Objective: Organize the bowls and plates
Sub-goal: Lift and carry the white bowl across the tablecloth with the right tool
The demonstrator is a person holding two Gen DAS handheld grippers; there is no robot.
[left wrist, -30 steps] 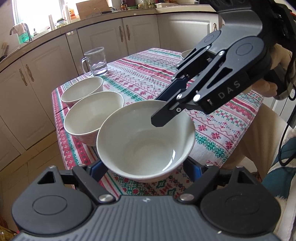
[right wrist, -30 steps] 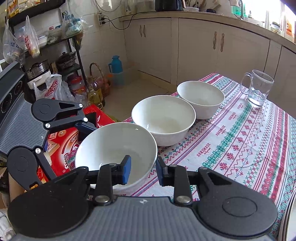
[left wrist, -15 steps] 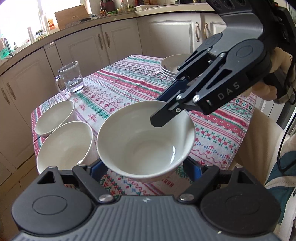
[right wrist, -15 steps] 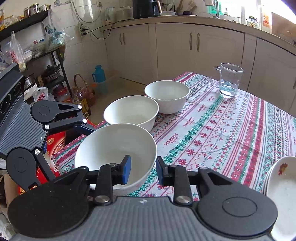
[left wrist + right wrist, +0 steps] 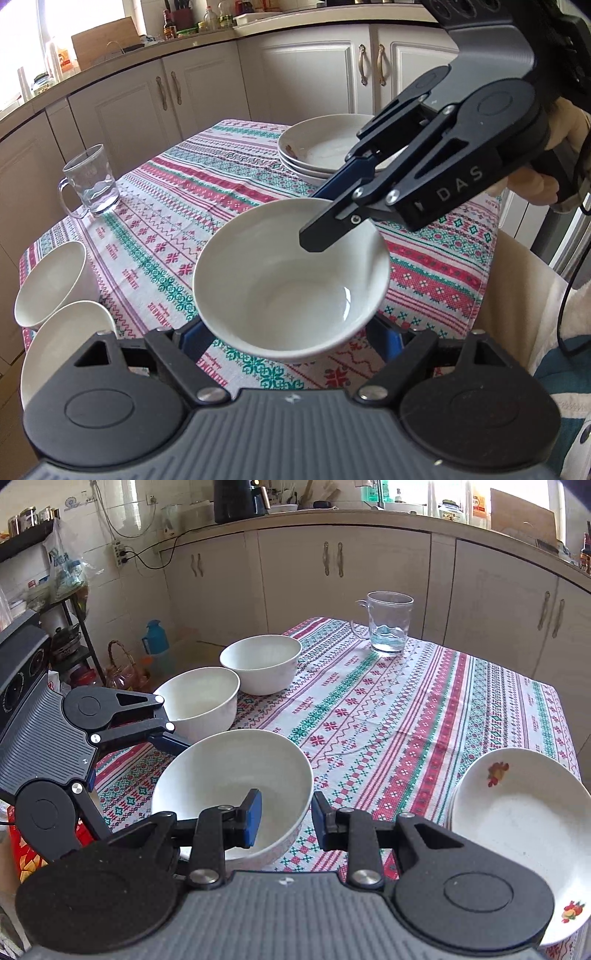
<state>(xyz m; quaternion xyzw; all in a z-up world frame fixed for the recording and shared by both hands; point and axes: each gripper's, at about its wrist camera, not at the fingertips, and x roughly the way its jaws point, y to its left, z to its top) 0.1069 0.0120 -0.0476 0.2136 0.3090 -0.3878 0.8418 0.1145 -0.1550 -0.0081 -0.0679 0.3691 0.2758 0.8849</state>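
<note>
I carry one white bowl (image 5: 291, 284) between both my tongs, clear above the patterned tablecloth (image 5: 399, 716) near the table's front edge. My left gripper (image 5: 291, 338) cradles it from below, a blue pad on either side of its lower wall, clenched on the bowl. My right gripper (image 5: 286, 818) pinches the rim, one blue pad inside the bowl and the other outside against the wall. The bowl sits mouth up, slightly tipped, and being round it has no long axis to speak of. Two more white bowls (image 5: 201, 701) stand side by side, nearly touching, along the table's far-left edge. A glass mug (image 5: 388, 626) with a little water stands upright beyond them. A stack of shallow plates (image 5: 517, 812) with fruit prints rests at the table's right side.
</note>
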